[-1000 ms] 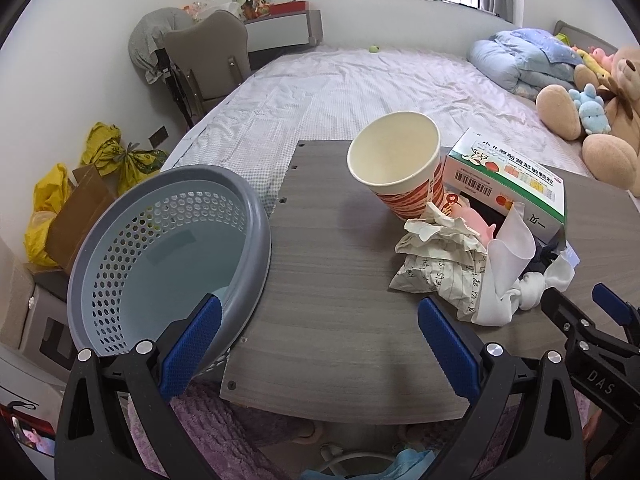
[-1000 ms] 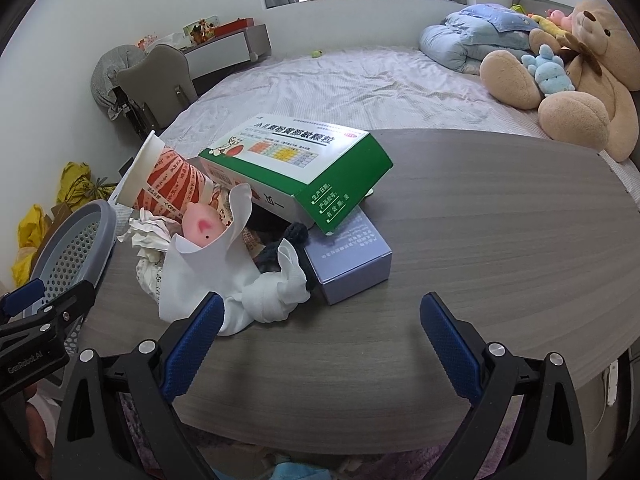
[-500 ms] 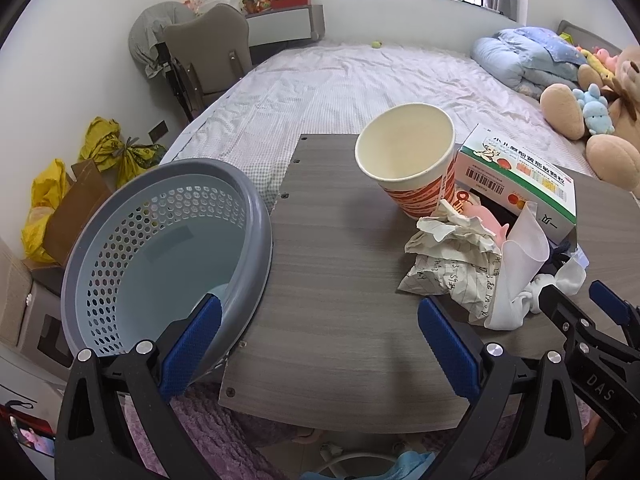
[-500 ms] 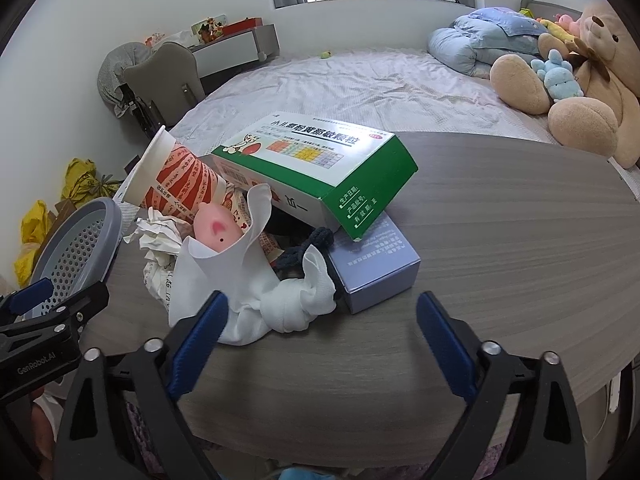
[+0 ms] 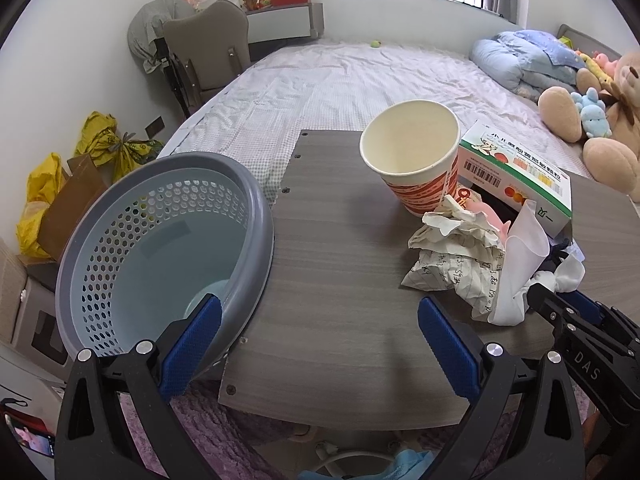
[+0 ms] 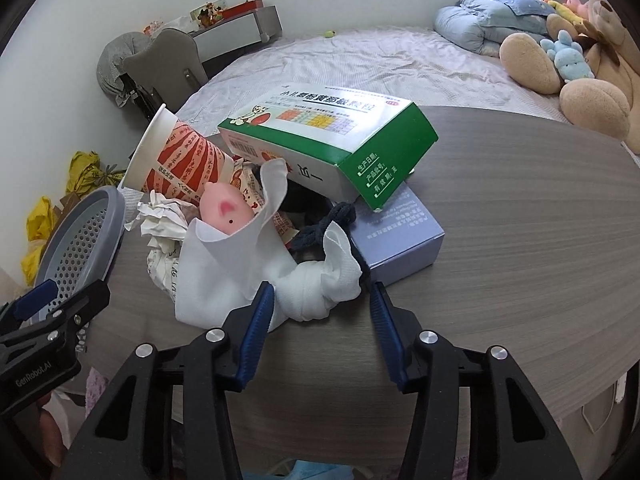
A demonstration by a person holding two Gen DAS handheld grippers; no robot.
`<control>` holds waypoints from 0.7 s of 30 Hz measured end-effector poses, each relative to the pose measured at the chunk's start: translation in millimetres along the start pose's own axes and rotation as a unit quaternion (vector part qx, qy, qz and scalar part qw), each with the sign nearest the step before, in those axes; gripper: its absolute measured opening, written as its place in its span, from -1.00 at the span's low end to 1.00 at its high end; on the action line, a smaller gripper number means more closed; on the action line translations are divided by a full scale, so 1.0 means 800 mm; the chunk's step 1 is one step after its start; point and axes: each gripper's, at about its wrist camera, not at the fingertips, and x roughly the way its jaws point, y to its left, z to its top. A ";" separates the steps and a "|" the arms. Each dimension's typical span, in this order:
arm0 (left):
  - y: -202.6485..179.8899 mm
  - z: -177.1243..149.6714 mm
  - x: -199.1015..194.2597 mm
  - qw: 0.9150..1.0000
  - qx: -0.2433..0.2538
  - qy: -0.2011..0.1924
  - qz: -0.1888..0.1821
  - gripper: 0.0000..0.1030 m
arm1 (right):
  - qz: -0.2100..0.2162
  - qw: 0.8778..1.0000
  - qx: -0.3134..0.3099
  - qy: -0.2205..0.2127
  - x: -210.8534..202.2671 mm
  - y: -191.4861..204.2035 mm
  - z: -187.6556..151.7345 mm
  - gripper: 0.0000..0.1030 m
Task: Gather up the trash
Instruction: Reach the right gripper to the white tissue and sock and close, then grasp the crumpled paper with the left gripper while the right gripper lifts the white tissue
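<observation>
Two hand-held grippers: I hold one in each hand, both tilted down over a grey wood-grain tabletop (image 6: pixel 520 240).
My right hand-held gripper (image 6: pixel 322 322): its blue-padded jaws have just been closing and now stand partly open. A knotted white cloth (image 6: pixel 316 284) lies between them; the left pad is at its edge, but I cannot tell whether either pad presses on it.
My left hand-held gripper (image 5: pixel 320 334): jaws wide apart, holding nothing. One pad sits over the basket rim, the other over bare tabletop.
Trash pile: just beyond the right gripper, near the tabletop's left end. The white cloth wraps a pink pig toy (image 6: pixel 222 210). Crumpled paper (image 5: pixel 452 248) lies beside it.
Paper cup (image 5: pixel 416 156): tipped on its side against the pile, red and white, mouth facing the basket.
Green and white box (image 6: pixel 328 136): tilted, resting on the pile and on a pale lilac box (image 6: pixel 400 236) that lies flat.
Basket (image 5: pixel 160 256): grey, perforated, at the tabletop's left edge, tipped towards me.
Beyond: a bed (image 5: pixel 360 76) with stuffed toys (image 6: pixel 580 60).
</observation>
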 end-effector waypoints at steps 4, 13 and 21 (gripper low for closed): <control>-0.001 0.000 -0.001 1.000 0.000 0.000 0.000 0.88 | 0.007 1.000 0.001 0.006 0.006 0.003 0.003 -0.25; -0.007 -0.002 -0.003 1.000 0.007 0.002 -0.006 0.88 | 0.038 0.999 0.016 0.011 0.003 -0.005 -0.002 -0.34; -0.025 -0.006 -0.007 1.000 0.021 0.002 -0.012 0.88 | 0.045 0.999 0.013 -0.004 -0.028 -0.017 -0.017 -0.34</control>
